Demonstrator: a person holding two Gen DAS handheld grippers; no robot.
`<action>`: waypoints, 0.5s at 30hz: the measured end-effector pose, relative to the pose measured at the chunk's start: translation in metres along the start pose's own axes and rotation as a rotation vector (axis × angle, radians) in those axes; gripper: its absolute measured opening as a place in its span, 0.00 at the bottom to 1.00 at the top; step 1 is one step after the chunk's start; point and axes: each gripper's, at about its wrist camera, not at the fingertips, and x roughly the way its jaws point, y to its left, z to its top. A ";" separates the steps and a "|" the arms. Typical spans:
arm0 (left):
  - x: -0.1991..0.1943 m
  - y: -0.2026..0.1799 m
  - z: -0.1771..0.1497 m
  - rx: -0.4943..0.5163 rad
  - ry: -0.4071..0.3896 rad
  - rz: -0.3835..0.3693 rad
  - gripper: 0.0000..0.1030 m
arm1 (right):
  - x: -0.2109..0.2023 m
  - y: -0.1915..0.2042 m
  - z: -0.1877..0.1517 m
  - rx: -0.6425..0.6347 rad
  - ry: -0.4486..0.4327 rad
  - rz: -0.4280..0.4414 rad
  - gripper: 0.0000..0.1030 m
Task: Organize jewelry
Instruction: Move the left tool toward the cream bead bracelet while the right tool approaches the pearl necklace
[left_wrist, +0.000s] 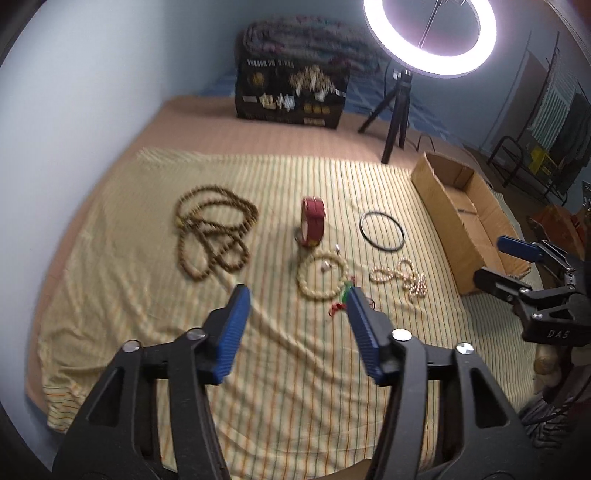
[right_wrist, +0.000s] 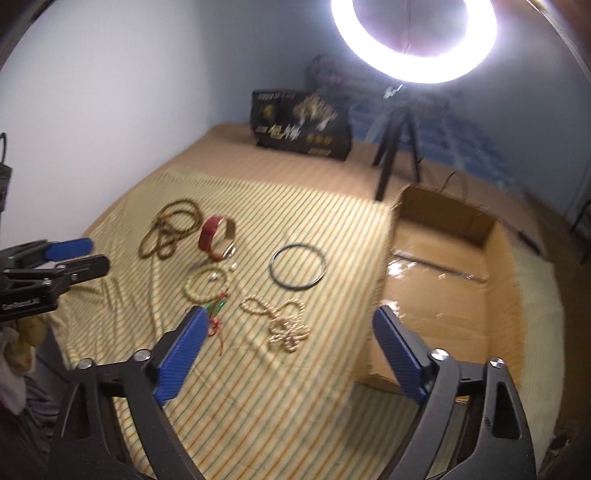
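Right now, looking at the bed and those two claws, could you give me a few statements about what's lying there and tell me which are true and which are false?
1. The cardboard box already holds a necklace. False: its inside shows only bare cardboard and tape; all the jewelry lies on the striped cloth.
2. The brown bead necklace lies farther from the box than the thin black ring. True.
3. The left claw grips the red band. False: its jaws are apart with nothing between them.
4. The right claw is open and holds nothing. True.
5. The ring light is switched off. False: it glows bright white.
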 end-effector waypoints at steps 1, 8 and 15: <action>0.004 0.000 0.000 0.001 0.012 -0.009 0.50 | 0.005 0.001 0.000 -0.005 0.012 0.008 0.85; 0.046 0.004 0.010 -0.033 0.126 -0.082 0.37 | 0.041 0.003 -0.009 -0.050 0.122 0.074 0.72; 0.082 0.007 0.013 -0.055 0.203 -0.105 0.27 | 0.069 -0.001 -0.012 -0.046 0.190 0.101 0.57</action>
